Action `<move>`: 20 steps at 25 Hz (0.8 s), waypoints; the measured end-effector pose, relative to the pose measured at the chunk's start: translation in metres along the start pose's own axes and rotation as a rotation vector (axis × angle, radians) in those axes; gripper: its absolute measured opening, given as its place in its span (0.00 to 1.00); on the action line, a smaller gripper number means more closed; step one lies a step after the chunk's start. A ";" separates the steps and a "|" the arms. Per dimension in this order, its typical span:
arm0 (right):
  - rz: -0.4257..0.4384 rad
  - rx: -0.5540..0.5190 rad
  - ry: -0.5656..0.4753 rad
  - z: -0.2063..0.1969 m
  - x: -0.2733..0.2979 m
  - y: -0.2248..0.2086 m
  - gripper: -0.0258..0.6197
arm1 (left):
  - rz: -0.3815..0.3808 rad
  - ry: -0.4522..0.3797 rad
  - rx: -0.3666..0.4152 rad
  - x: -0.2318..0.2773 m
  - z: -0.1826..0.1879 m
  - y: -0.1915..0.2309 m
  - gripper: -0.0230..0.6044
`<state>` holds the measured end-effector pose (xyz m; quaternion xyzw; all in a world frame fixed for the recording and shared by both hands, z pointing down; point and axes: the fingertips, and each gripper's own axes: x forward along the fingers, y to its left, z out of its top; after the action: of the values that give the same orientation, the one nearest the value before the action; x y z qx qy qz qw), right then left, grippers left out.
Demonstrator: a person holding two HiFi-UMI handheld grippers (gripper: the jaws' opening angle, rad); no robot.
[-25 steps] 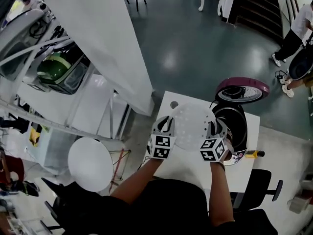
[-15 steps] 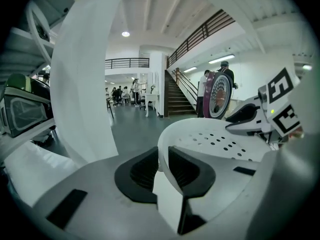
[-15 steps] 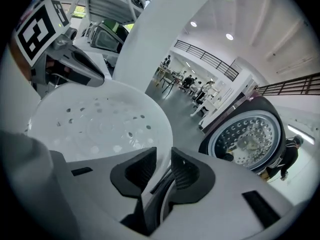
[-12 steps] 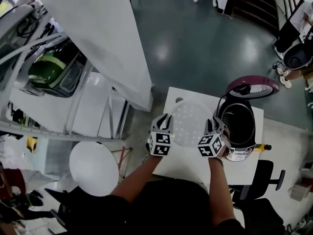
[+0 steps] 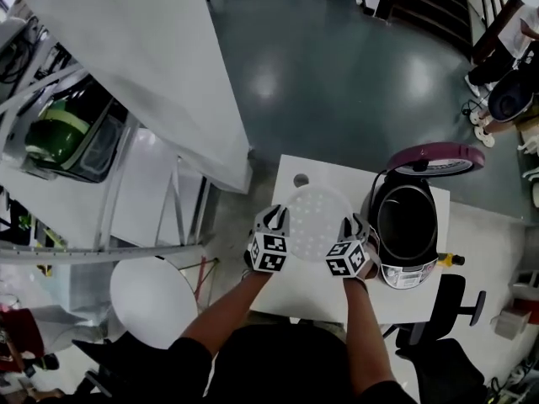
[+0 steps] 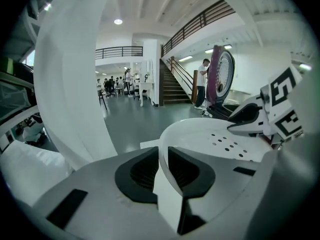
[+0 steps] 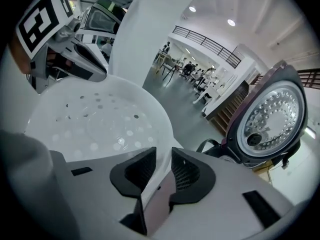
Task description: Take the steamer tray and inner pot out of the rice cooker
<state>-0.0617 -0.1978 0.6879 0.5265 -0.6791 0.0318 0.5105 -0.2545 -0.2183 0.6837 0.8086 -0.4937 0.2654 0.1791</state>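
Currently pinches the steamer tray (image 5: pixel 318 219) by opposite sides of its thin rim, with left hand-held gripper (image 5: pixel 275 218) and right hand-held gripper (image 5: pixel 349 225) both closed narrow on it, near the table's (image 5: pixel 307 283) left edge beside the rice cooker (image 5: pixel 408 225); likely light, stiff, slippery plastic.

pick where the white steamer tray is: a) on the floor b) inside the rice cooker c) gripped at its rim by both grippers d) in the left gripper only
c: the left gripper and right gripper each clamp the rim of the steamer tray, beside the open rice cooker.
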 end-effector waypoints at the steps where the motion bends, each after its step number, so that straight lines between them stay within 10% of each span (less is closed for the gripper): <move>1: -0.005 0.001 0.005 -0.002 0.005 0.001 0.17 | -0.005 -0.003 0.000 0.006 -0.003 0.001 0.13; 20: -0.015 0.007 0.046 -0.040 0.079 0.055 0.17 | -0.009 0.062 -0.004 0.071 -0.086 0.015 0.12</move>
<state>-0.0706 -0.2043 0.7918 0.5325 -0.6630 0.0426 0.5244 -0.2630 -0.2272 0.7958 0.8018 -0.4849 0.2883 0.1973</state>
